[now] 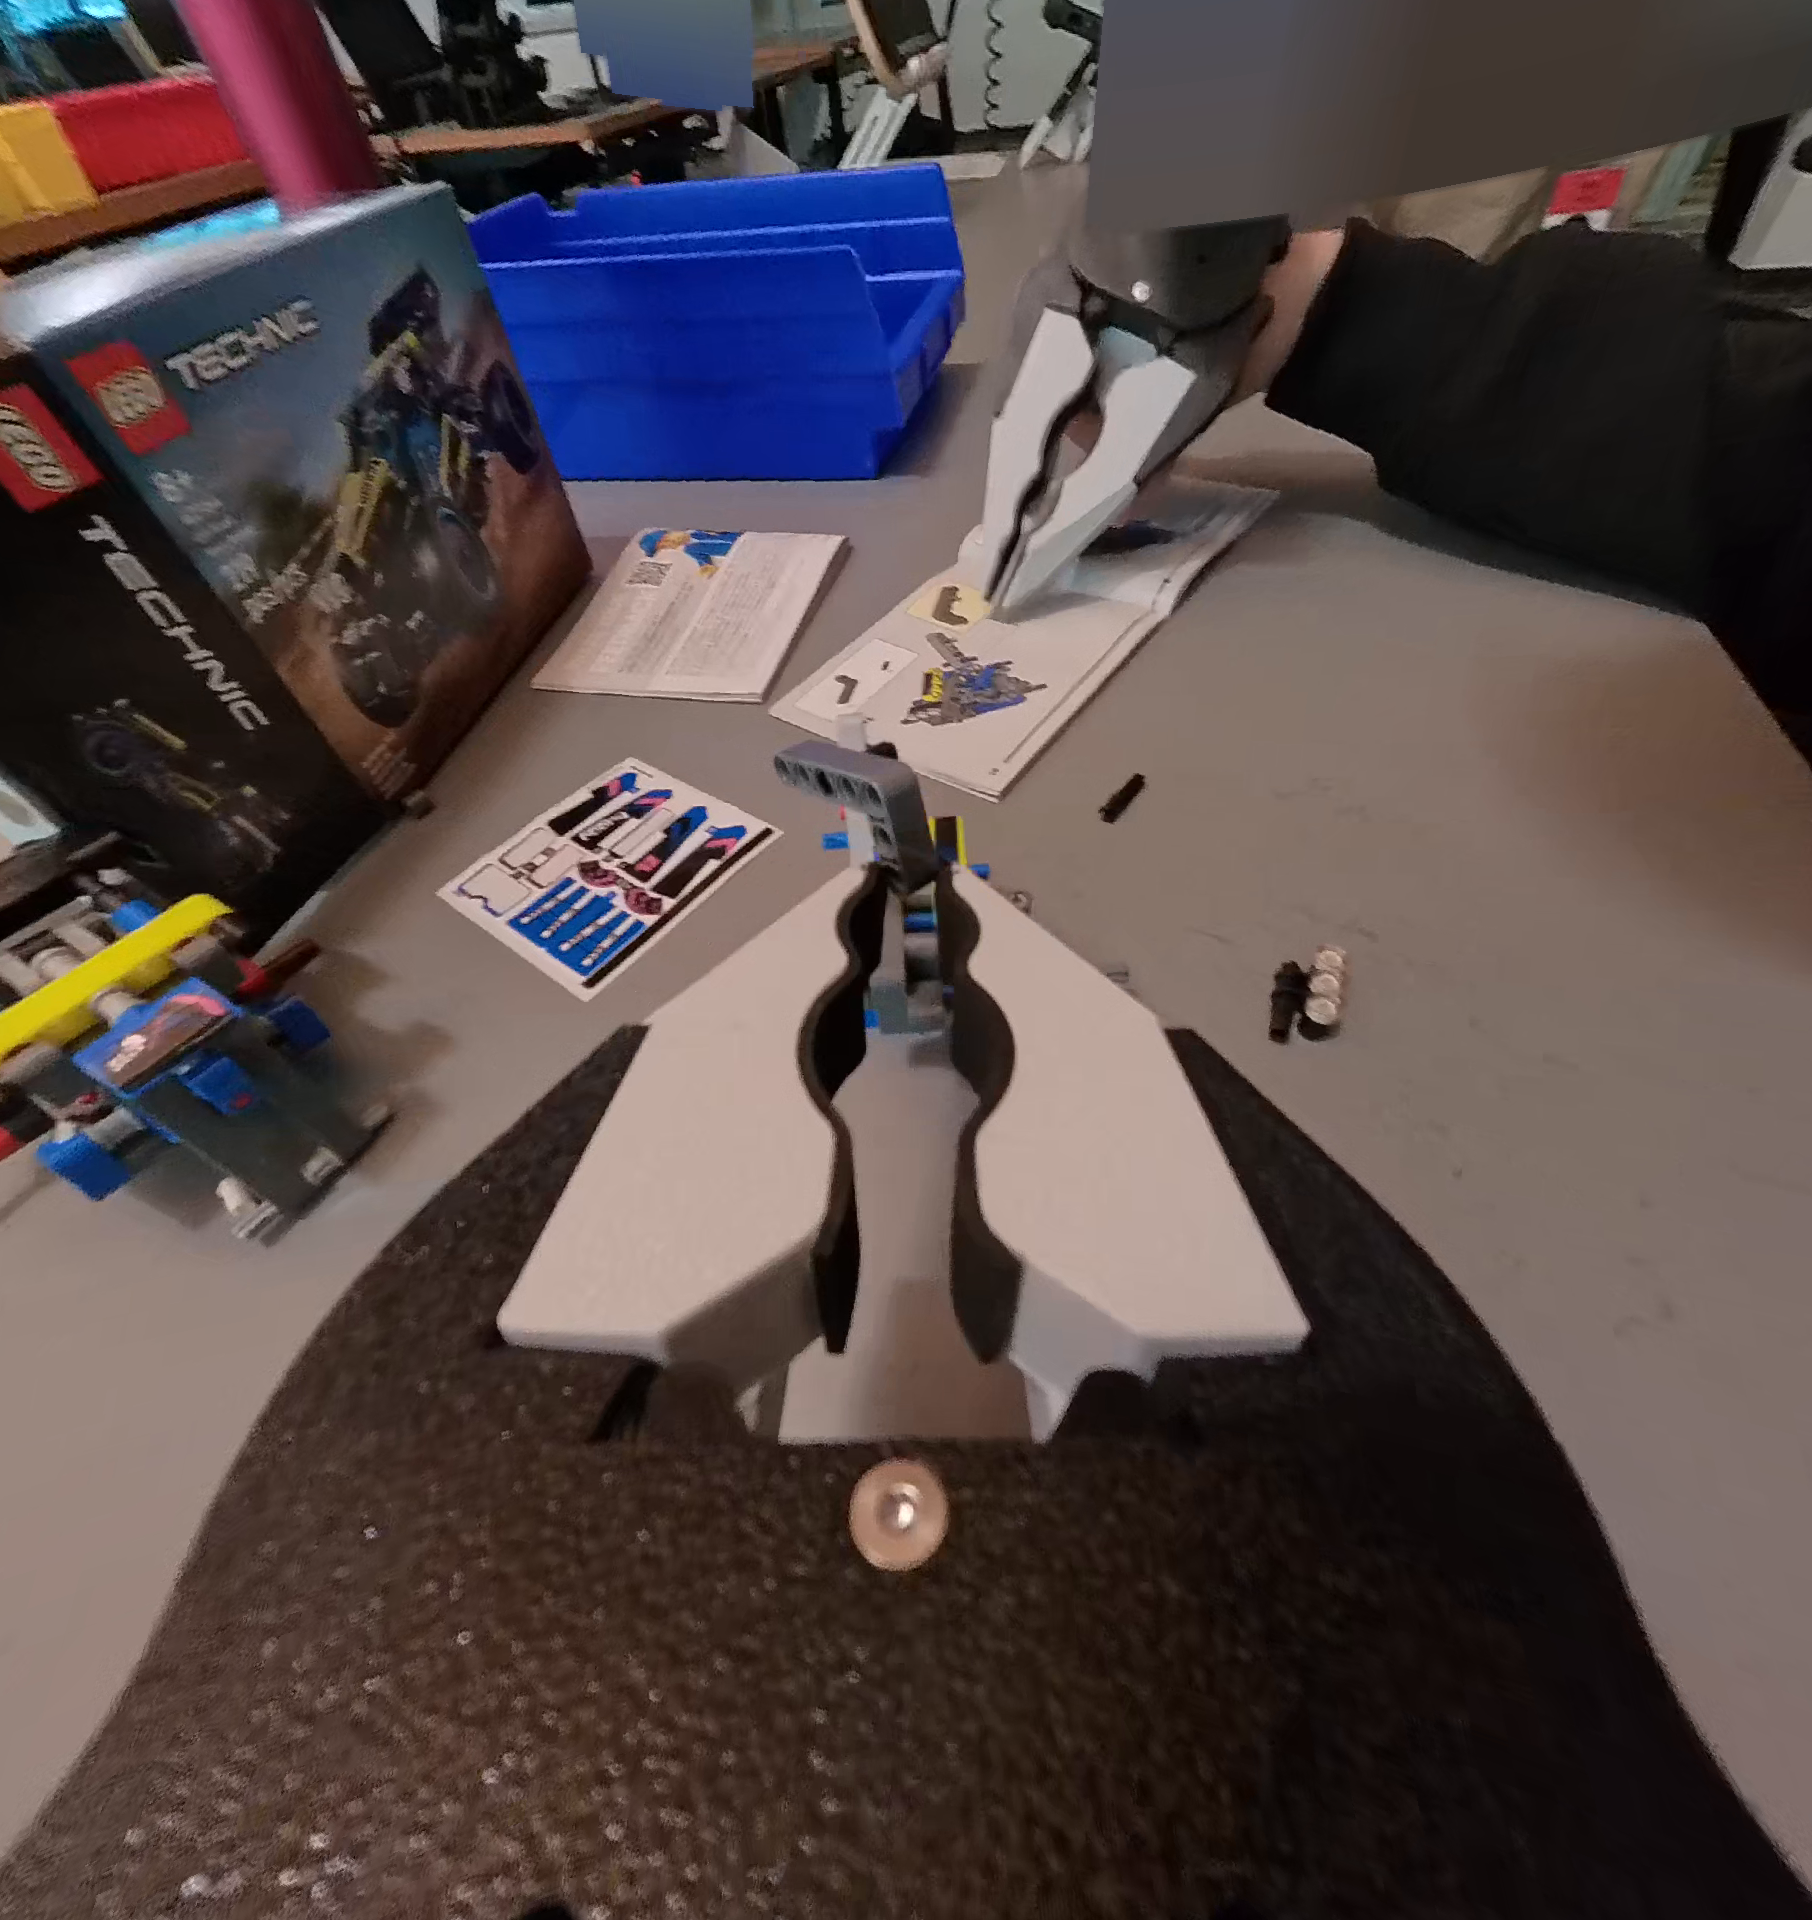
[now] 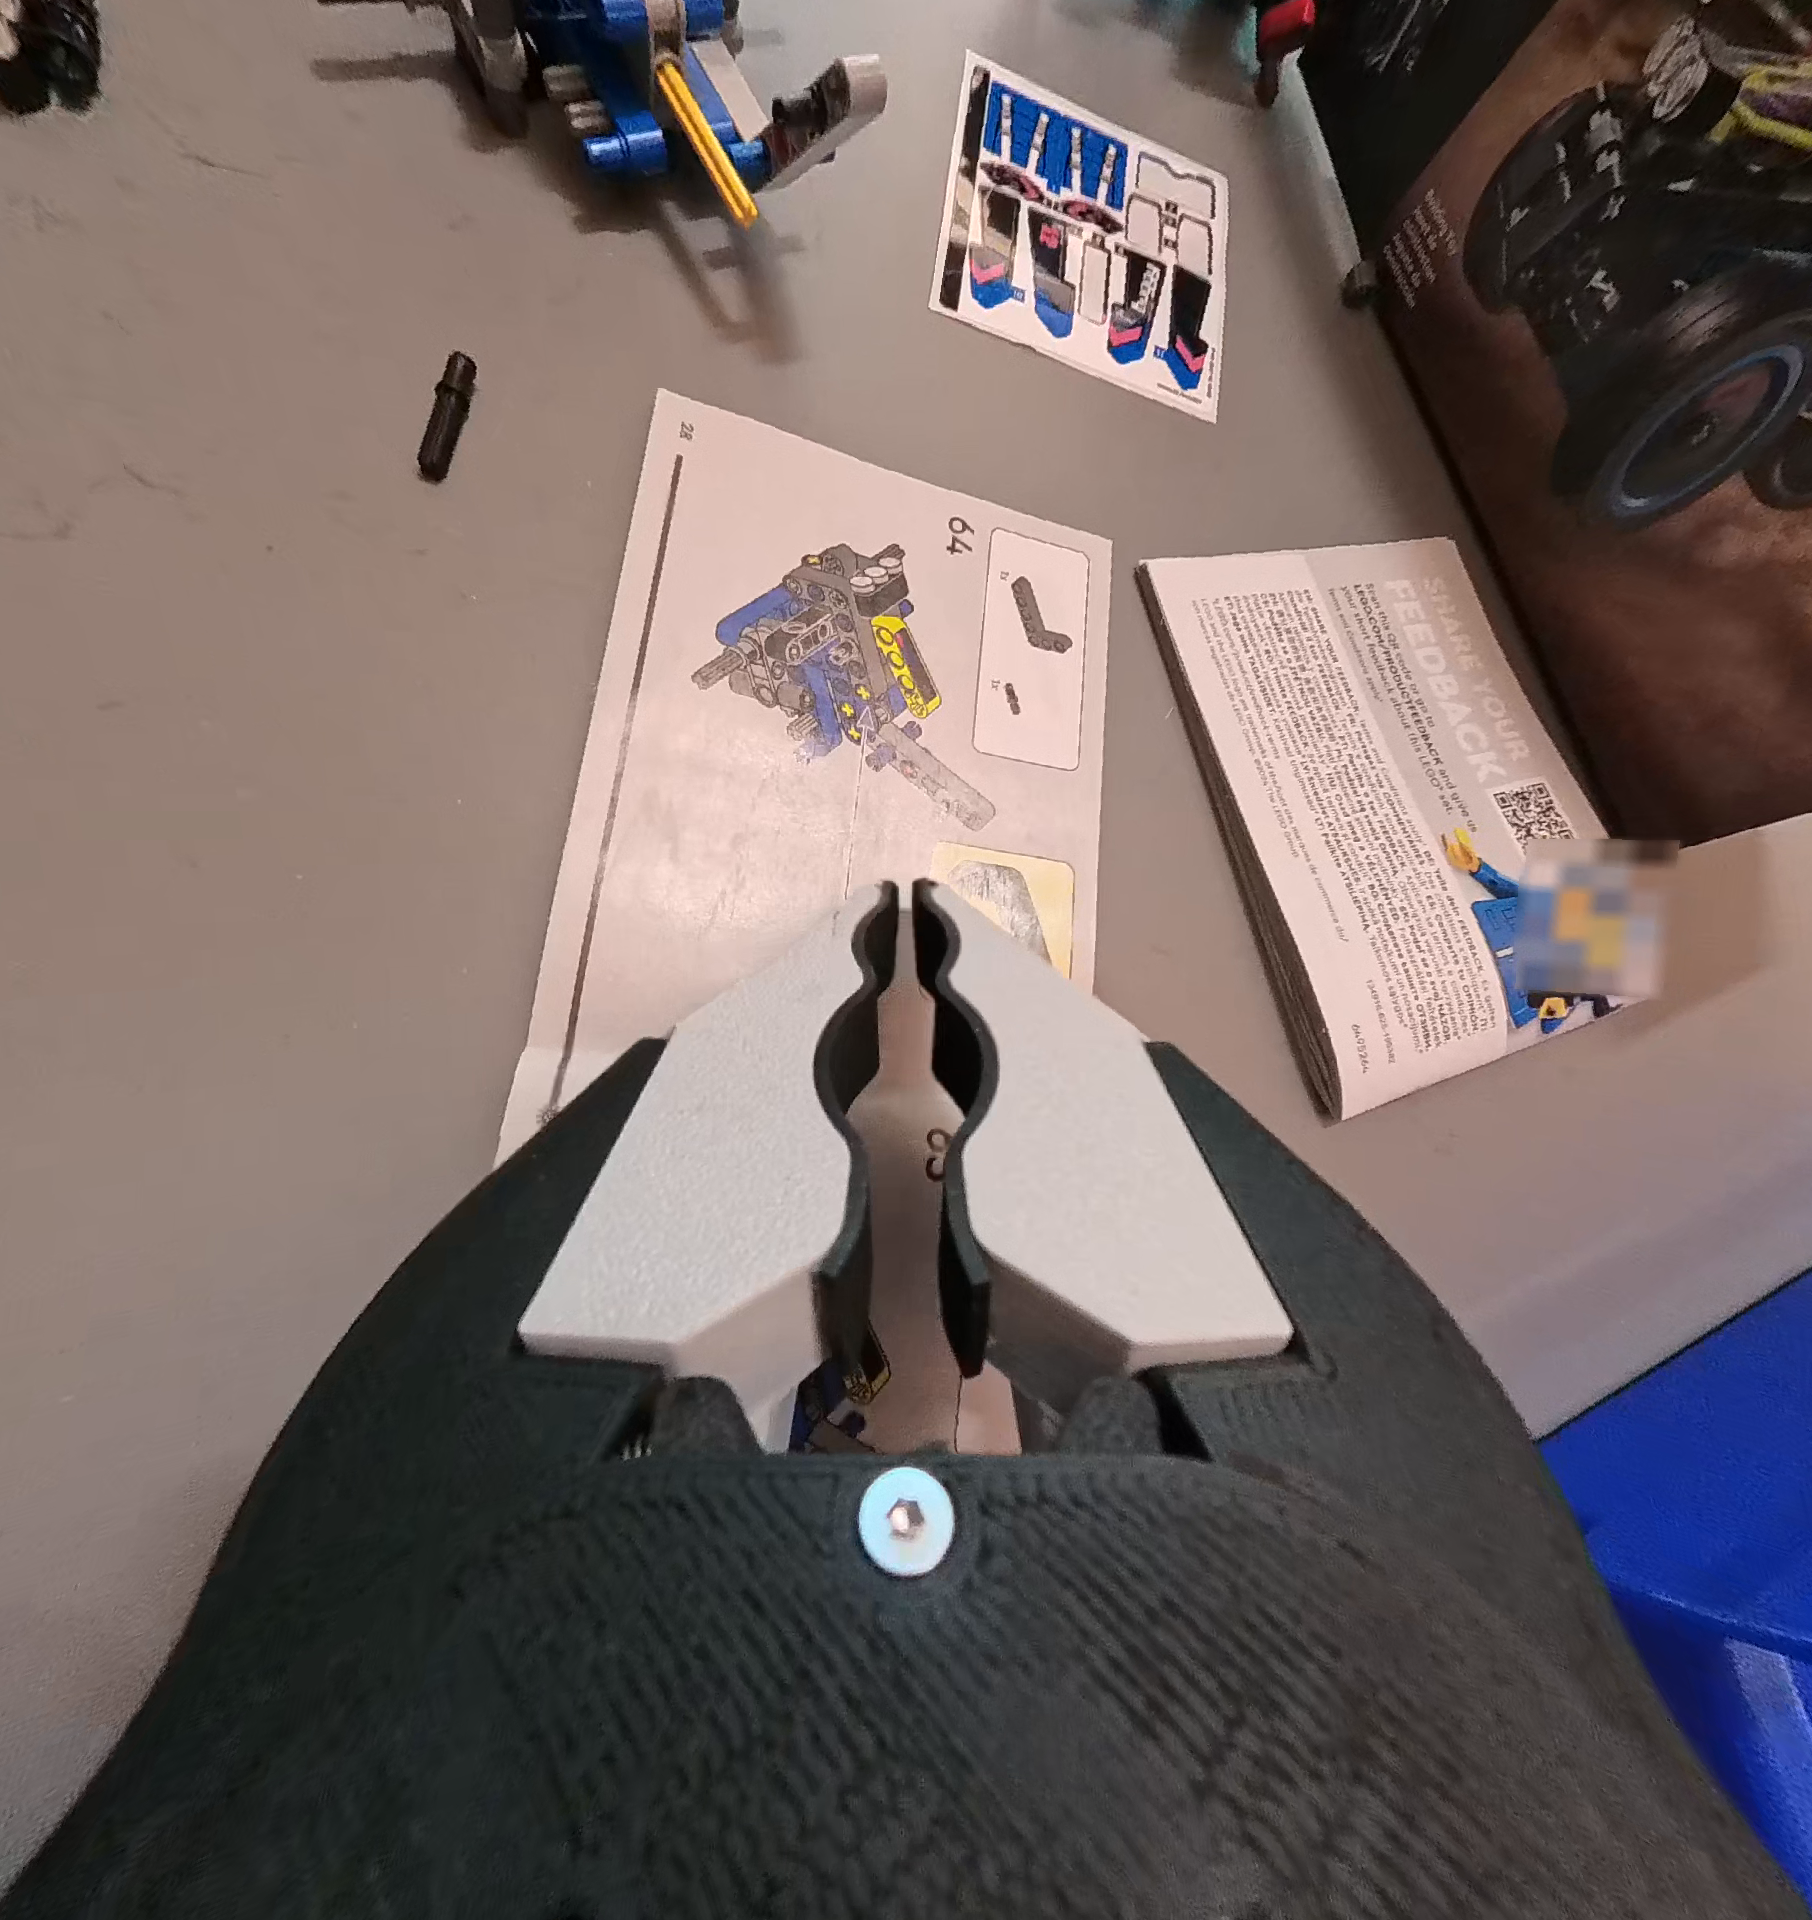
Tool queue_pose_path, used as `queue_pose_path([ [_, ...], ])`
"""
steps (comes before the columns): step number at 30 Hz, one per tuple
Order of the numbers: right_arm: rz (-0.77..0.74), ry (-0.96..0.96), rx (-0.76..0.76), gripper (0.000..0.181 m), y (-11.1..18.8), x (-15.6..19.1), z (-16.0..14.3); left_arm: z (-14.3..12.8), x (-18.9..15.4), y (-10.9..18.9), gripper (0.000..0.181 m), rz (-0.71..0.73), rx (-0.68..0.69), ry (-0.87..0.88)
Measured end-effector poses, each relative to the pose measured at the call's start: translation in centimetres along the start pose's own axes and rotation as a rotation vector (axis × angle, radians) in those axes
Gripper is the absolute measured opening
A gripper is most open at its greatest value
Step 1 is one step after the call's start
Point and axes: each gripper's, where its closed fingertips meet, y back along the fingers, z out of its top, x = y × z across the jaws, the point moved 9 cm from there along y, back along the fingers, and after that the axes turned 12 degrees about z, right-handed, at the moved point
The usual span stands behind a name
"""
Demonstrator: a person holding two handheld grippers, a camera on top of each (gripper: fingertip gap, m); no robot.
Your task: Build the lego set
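My left gripper [image 1: 902, 883] is shut on a small grey, blue and yellow Lego sub-assembly [image 1: 907, 966], held just above the grey table [image 1: 1453, 1143]. A grey angled beam [image 1: 848, 781] sticks up from its top. The same sub-assembly shows in the right wrist view [image 2: 653, 114], with a yellow axle [image 2: 710, 140]. My right gripper [image 2: 904, 891] is shut with nothing visible between its fingers. Its tips rest on the open instruction booklet [image 2: 777, 831], next to a yellow box on the page. In the left wrist view the right gripper [image 1: 1006, 592] points down onto that booklet [image 1: 995, 675].
A loose black pin [image 2: 447, 416] lies left of the booklet. Several small parts [image 1: 1312, 992] lie at the right. A sticker sheet [image 1: 611, 873], a closed booklet [image 1: 694, 613], two set boxes [image 1: 289, 499], a blue bin [image 1: 725, 322] and a larger built chassis [image 1: 133, 1039] stand around. A sleeved arm [image 1: 1556, 416] reaches in. Spacing between my two grippers at the tips: around 25 cm. To reach the yellow axle [image 2: 710, 140] in a straight line is about 8 cm for my left fingers, about 15 cm for my right.
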Motion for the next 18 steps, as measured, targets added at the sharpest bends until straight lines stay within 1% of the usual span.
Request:
queue_pose_path([
  [4,0.001,0.002,-0.092,0.004,0.6,0.1,0.7,-0.4,-0.4,-0.1,0.006,-0.079,0.063,-0.007],
  [9,0.022,0.022,-0.201,0.008,1.0,0.5,1.9,-0.6,-0.8,-0.1,0.006,-0.156,0.086,0.005],
  [13,0.046,0.044,-0.290,0.007,1.3,0.9,3.0,-0.7,-1.1,-0.2,0.007,-0.233,0.079,0.066],
  [18,0.111,0.056,-0.410,0.007,1.1,1.6,4.9,-0.6,-1.0,-0.1,0.007,-0.265,0.057,0.115],
])
